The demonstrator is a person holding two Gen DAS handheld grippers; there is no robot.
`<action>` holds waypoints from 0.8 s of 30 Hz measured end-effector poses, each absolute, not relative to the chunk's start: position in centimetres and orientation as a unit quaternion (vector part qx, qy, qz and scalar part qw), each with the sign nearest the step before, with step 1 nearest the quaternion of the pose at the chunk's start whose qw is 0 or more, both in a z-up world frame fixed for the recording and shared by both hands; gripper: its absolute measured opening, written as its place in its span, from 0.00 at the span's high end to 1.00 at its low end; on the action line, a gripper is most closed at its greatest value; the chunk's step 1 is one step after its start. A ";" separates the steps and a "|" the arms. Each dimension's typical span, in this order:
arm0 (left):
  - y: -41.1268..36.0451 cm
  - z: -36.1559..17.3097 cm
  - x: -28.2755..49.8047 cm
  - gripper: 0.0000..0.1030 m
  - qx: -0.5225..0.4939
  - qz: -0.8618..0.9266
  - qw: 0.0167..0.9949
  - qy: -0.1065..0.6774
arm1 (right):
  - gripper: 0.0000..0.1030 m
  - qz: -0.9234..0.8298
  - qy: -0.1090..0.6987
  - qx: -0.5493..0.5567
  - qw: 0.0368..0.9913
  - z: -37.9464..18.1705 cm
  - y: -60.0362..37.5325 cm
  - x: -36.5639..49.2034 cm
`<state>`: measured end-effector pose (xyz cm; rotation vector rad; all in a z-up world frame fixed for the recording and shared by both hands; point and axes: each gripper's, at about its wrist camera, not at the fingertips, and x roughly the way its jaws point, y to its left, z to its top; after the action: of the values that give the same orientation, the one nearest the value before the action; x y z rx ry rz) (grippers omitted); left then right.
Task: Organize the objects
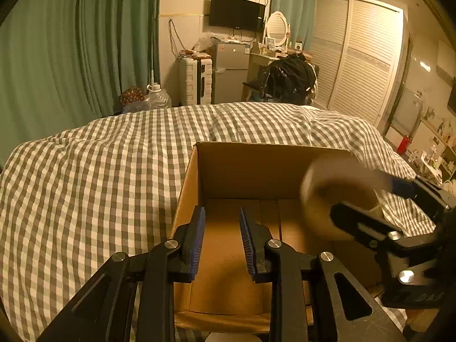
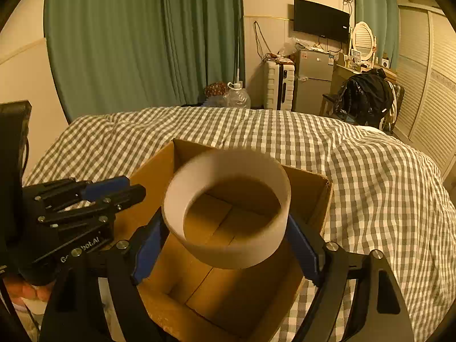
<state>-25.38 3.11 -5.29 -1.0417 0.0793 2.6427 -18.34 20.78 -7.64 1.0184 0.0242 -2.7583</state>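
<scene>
— Now over the cardboard box [image 2: 159, 176]: right gripper [image 2: 225, 242], blue pads [image 2: 148, 245] pressed against both sides of a wide tape roll [image 2: 228, 208], holding it clear of the box floor.

— Seen through the roll's hollow core: bare brown bottom flaps of the box, nothing else visible inside. And the left side?

— Left gripper [image 1: 222, 242], poised above the near part of the same box [image 1: 256, 171], fingers [image 1: 196, 242] parted with only air between them, gripping nothing.

— From that left-hand lens, same roll [image 1: 327, 196] blurred at right, above the box's right wall, pinched by the right gripper [image 1: 370, 199] reaching in from the edge of view.

— Resting under the box: a bed with a grey-and-white checked cover [image 1: 99, 165], rumpled, spreading left and right.

— Beyond the bed: green curtains [image 2: 128, 42], a wall-mounted television [image 2: 321, 20], a small silver fridge [image 2: 313, 79] next to a white suitcase [image 2: 279, 85], a chair heaped with dark clothing [image 2: 364, 94], white louvred wardrobe doors [image 1: 362, 57] at far right.

— Near the curtain foot: a clear water jug [image 2: 238, 97], standing on the floor.
</scene>
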 end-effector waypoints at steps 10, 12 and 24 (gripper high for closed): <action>1.2 -0.9 -20.0 0.09 -0.327 0.937 0.119 0.007 | 0.12 -0.946 -0.019 0.314 0.077 -3.6 23.1 -14.3; 0.8 0.3 -18.8 0.07 -0.316 0.942 0.113 0.007 | 0.12 -0.950 -0.009 0.304 0.072 -2.4 23.2 -12.5; -1.3 6.7 -8.5 0.01 -0.251 0.964 0.090 0.005 | 0.12 -0.969 0.044 0.232 0.069 5.7 21.2 -1.6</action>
<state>-8.53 -1.31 6.72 -0.7448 0.0146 2.8652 -1.61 21.20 5.68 0.6984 0.1327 -2.9178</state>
